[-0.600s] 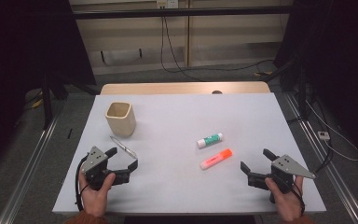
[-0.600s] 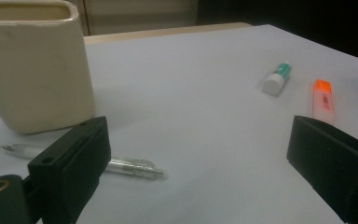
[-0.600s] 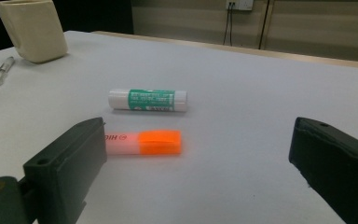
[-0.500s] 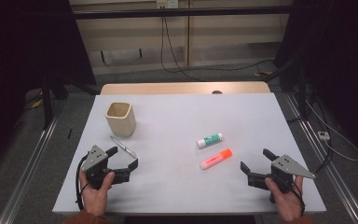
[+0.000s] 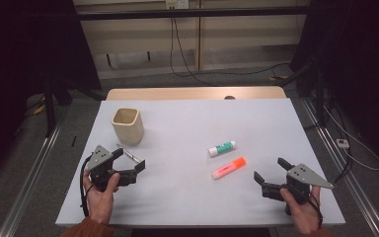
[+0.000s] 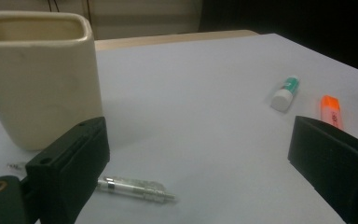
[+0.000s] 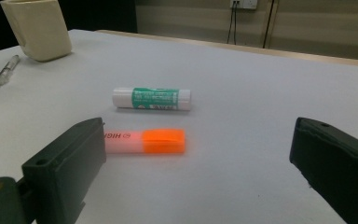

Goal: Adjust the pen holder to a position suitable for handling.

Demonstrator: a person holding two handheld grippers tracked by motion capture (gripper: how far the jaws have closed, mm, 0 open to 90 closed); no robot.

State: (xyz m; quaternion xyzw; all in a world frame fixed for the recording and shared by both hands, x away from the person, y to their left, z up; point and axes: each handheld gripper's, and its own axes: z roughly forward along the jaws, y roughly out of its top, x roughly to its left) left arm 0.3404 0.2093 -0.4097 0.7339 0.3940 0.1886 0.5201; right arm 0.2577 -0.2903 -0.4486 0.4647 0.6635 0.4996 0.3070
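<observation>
My left gripper (image 5: 137, 169) and right gripper (image 5: 269, 174) both stand spread wide, nothing between the jaws. The orange highlighter pen (image 5: 228, 168) lies mid-table toward the near edge, just ahead of the right one — I'd bring that gripper in low, straddle the barrel squarely and close at mid-length. The clear slim pen (image 6: 137, 188) waits by the cream square ceramic cup (image 5: 127, 125), left side.

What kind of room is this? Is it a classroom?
Probably a lab or recording room, not a classroom: black curtains flank the white table, cables run from a wall socket, and metal rails line the floor.
</observation>
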